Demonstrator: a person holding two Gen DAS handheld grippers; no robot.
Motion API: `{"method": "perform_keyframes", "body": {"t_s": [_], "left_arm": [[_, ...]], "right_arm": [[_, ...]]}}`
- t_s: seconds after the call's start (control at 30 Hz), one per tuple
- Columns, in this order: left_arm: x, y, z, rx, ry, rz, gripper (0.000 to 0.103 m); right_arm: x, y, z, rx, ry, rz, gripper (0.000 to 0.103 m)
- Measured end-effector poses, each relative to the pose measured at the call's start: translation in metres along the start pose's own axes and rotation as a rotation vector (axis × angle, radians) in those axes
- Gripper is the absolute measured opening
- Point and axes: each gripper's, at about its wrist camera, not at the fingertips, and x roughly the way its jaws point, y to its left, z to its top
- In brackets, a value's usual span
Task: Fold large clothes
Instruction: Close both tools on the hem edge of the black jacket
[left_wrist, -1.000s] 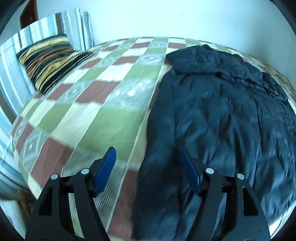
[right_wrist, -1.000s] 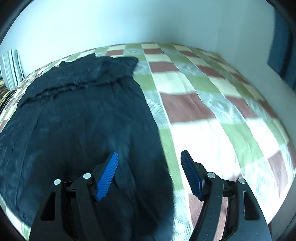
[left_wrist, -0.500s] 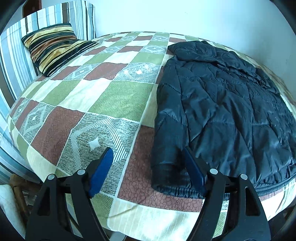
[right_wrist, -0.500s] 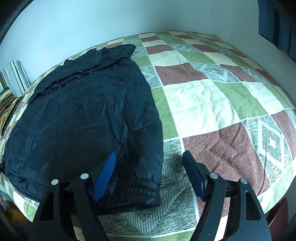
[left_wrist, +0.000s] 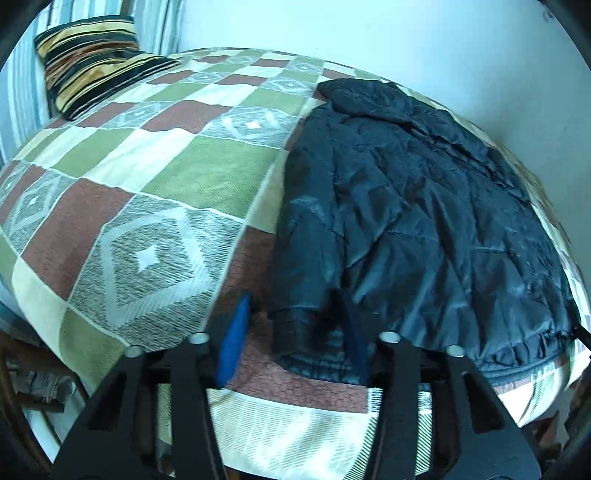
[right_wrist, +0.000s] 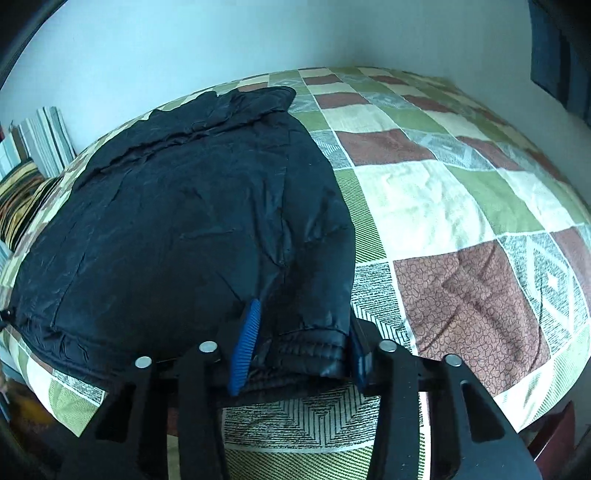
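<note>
A dark navy quilted jacket (left_wrist: 417, 221) lies flat on the checked bedspread (left_wrist: 155, 177), its hood toward the far wall and its sleeves folded onto the body. My left gripper (left_wrist: 295, 336) is open, its blue-padded jaws straddling the jacket's near-left sleeve cuff at the hem. In the right wrist view the jacket (right_wrist: 184, 221) fills the left half. My right gripper (right_wrist: 299, 347) is open, its jaws on either side of the near-right sleeve cuff, close to the fabric.
A striped pillow (left_wrist: 96, 62) lies at the far left of the bed against a striped headboard. The bed's near edge (left_wrist: 295, 424) runs just under both grippers. A white wall (right_wrist: 184, 48) stands behind the bed. A dark curtain (right_wrist: 557, 51) hangs at the right.
Both grippers have moved forward and down to the jacket's near hem. Each pair of jaws now straddles a sleeve cuff and stands a little narrower than before.
</note>
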Motion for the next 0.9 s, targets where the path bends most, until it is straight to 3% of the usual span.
{"method": "perform_keyframes", "body": {"t_s": [0.27, 0.53, 0.9], "left_arm": [[-0.007, -0.022, -0.003, 0.099, -0.023, 0.04, 0.015], [-0.021, -0.022, -0.001, 0.076, -0.063, 0.041, 0.011], [-0.092, -0.026, 0.025, 0.045, -0.236, 0.034, 0.009]], "right_arm": [[-0.008, 0.002, -0.003, -0.006, -0.027, -0.004, 0.02], [-0.017, 0.002, -0.005, 0.006, -0.056, 0.007, 0.014], [-0.064, 0.001, 0.006, 0.052, -0.146, 0.079, 0.01]]}}
